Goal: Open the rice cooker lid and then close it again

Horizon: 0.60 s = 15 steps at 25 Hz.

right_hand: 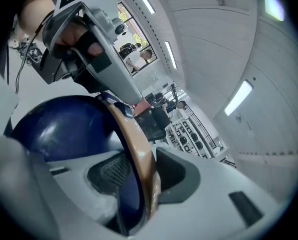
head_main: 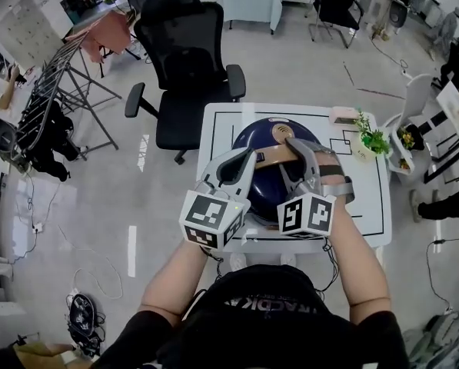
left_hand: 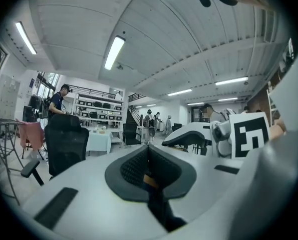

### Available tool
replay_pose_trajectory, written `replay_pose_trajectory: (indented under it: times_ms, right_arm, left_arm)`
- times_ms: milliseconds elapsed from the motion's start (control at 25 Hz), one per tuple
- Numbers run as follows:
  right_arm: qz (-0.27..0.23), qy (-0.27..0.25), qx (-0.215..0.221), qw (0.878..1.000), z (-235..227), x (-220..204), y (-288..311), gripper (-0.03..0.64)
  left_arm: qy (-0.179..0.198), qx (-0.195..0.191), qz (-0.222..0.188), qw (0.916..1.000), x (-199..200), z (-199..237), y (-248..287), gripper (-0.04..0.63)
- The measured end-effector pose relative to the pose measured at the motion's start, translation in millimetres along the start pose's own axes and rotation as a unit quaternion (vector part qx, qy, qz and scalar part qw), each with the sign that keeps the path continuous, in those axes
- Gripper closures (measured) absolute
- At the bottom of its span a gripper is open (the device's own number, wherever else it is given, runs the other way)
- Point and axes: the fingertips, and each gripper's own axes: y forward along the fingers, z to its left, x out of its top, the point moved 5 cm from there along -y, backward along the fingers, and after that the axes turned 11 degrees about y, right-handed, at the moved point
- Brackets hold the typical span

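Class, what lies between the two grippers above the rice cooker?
The tan handle, spanning from left gripper to right gripper over the rice cooker in the head view.

navy rice cooker [head_main: 261, 133], tan handle [head_main: 272, 157], white black-lined table [head_main: 216, 131]

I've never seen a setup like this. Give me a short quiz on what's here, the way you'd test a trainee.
1. Pick one: the rice cooker is A red, B dark blue, C white.
2. True or false: the left gripper and the right gripper are both at the cooker's tan handle.
3. Fill in: beyond the table stands a black office ____.
Key: 1 B. 2 True. 3 chair.
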Motion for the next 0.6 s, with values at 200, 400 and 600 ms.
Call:
replay_pose_trajectory:
  times_ms: [200,400,600]
  right_arm:
    - [0.015,-0.019,0.001,1.0,11.7,0.7,5.6,0.465]
    - [0.031,-0.036,0.004,0.999,25.2,-0.3,12.0,0.458]
    - [0.039,-0.041,0.003,0.998,32.4,0.2,13.7,0.454]
  left_arm:
    - [-0.008,-0.013,0.015,0.9998,-16.9,4.3,2.7,0.592]
    - [-0.015,-0.02,0.033,0.9991,-35.5,9.3,2.9,0.592]
    - [-0.02,-0.023,0.036,0.9989,-44.4,10.9,-0.5,0.592]
